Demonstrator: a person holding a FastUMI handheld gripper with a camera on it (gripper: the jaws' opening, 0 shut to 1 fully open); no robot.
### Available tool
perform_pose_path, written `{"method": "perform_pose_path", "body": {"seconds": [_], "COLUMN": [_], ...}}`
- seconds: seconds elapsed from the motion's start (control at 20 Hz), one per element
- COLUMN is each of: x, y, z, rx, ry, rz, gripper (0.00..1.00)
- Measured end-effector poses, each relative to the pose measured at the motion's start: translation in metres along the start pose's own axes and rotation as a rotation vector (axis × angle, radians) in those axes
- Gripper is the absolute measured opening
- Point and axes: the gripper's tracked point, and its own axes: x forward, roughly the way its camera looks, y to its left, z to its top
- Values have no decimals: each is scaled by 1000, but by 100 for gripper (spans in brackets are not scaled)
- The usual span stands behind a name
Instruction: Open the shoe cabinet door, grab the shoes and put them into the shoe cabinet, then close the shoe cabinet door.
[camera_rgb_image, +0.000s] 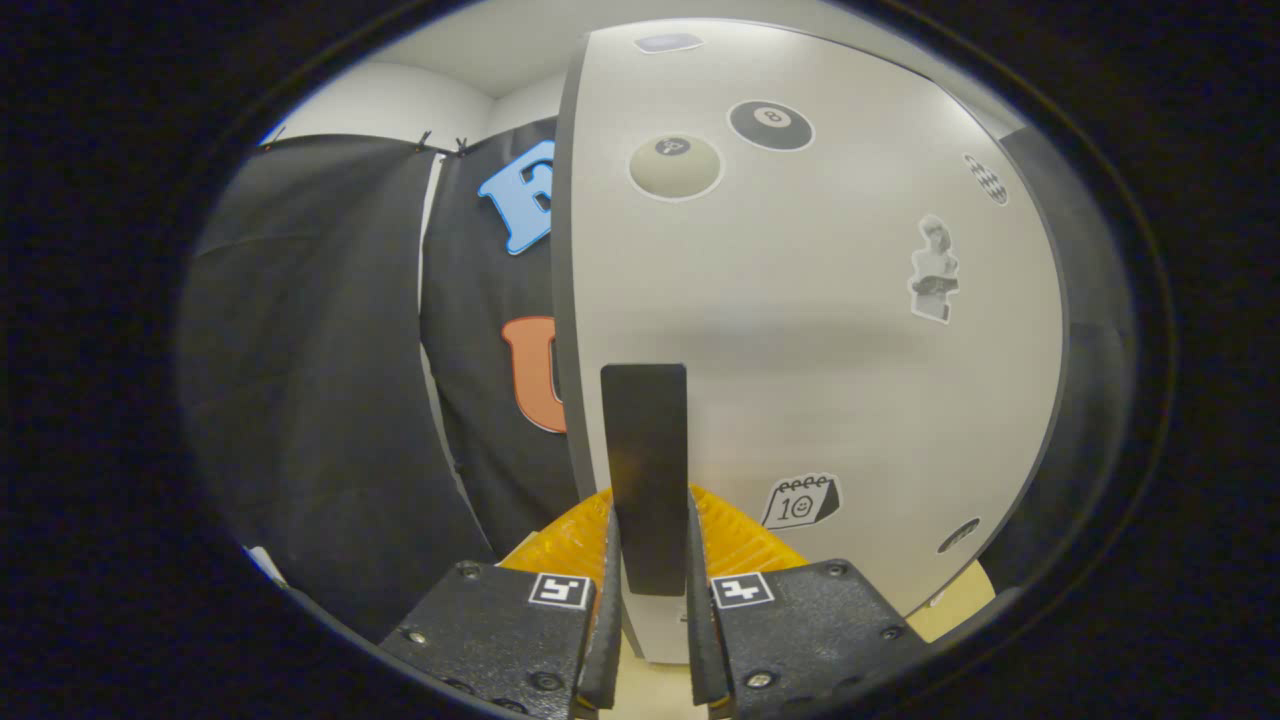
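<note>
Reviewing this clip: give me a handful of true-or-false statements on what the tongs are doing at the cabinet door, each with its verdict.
1. The tongs are closed on the door's dark handle. True: both fingers press its sides.
2. The handle sits near the left edge of the pale cabinet door. True.
3. A shoe is held between the fingers. False: only the handle is between them.
4. The door is bare of stickers. False: it carries several, including an eight-ball sticker and a calendar sticker.
5. The handle is a round knob. False: it is a flat upright bar.
</note>
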Motion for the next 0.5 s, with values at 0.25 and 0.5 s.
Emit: {"method": "perform_pose_path", "body": {"seconds": [0.25,0.5], "x": [-48,-98], "y": [8,-7], "z": [-3,-12], "rx": [-26,-39], "ry": [14,20], "rz": [90,106], "gripper": [27,26]}}
